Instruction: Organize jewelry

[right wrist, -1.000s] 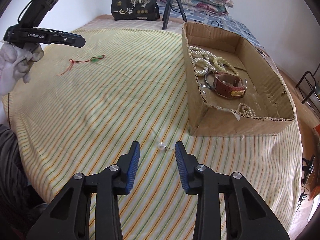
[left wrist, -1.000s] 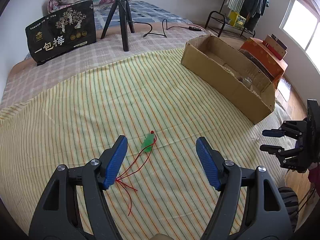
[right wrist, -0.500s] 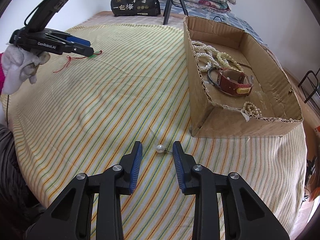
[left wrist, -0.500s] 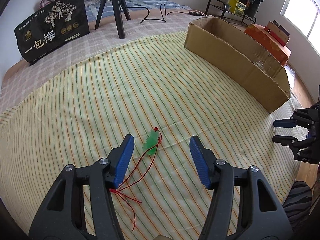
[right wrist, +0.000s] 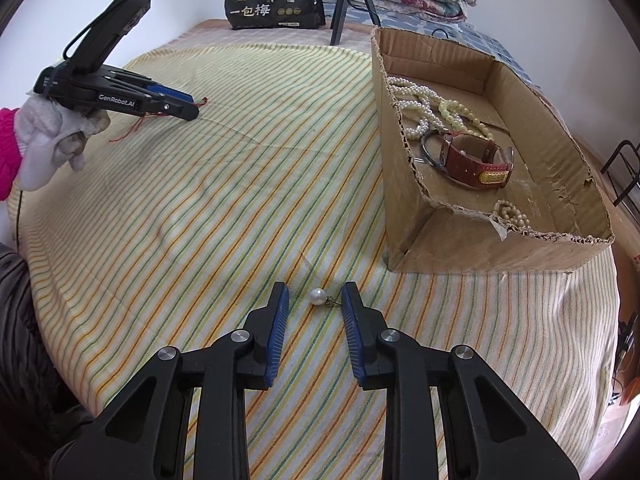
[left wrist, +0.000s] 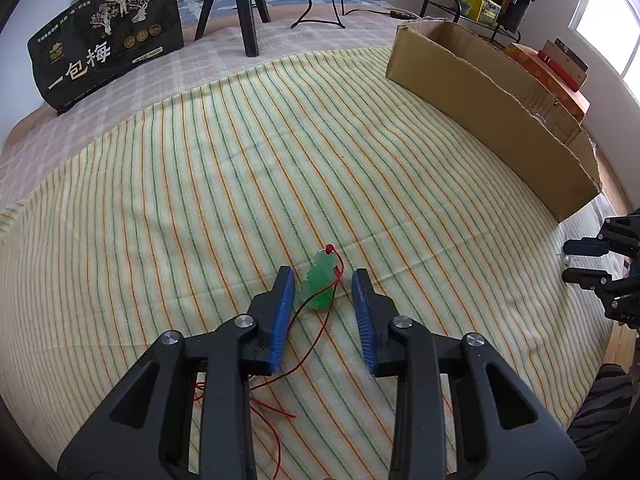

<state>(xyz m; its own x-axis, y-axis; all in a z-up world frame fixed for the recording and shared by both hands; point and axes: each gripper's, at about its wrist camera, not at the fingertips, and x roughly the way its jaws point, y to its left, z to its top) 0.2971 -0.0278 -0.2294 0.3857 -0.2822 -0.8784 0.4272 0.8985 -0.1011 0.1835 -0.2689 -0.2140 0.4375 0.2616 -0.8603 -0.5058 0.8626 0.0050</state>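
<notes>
While both tools stand spread, a striped sheet (left wrist: 240, 184) covers the bed beside a cardboard box (right wrist: 480, 248).

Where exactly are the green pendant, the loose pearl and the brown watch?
Green pendant (left wrist: 318, 285): left wrist view, middle of the green stone.
Pearl (right wrist: 318, 296): right wrist view, centre of the bead.
Watch (right wrist: 468, 160): right wrist view, on its brown strap, inside the box.

The striped sheet (right wrist: 224, 208) lies open between the two tongs, with nothing on it to block a pass. On the right the box (right wrist: 472, 248) walls that side, its top open. At the bed's far end stand a tripod (left wrist: 240, 4) and black bag (left wrist: 104, 36).
</notes>
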